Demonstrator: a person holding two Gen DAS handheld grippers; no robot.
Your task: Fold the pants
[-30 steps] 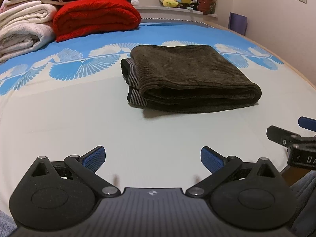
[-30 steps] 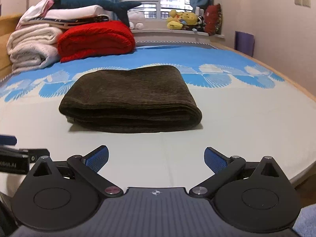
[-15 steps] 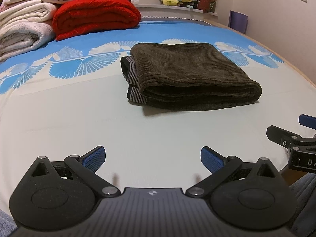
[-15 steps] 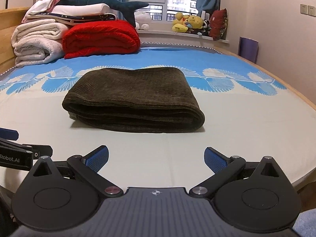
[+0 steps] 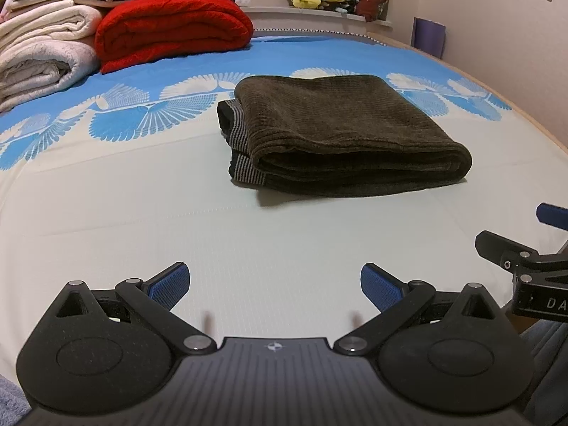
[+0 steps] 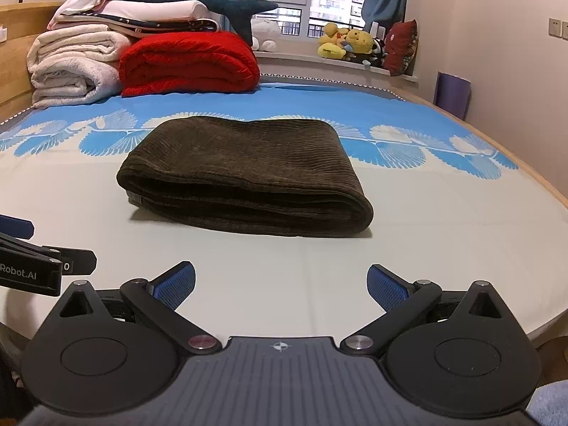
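A bed (image 6: 408, 248) with a blue-patterned sheet carries a red blanket (image 6: 188, 64) beside white blankets (image 6: 71, 64). A shark plush (image 6: 198, 0) lies on top; toys (image 6: 348, 44) line the windowsill.

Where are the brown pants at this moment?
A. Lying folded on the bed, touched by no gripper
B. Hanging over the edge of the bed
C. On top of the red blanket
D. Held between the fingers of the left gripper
A: the brown pants lie folded flat on the bed, while the left gripper and the right gripper are both open and well short of them.
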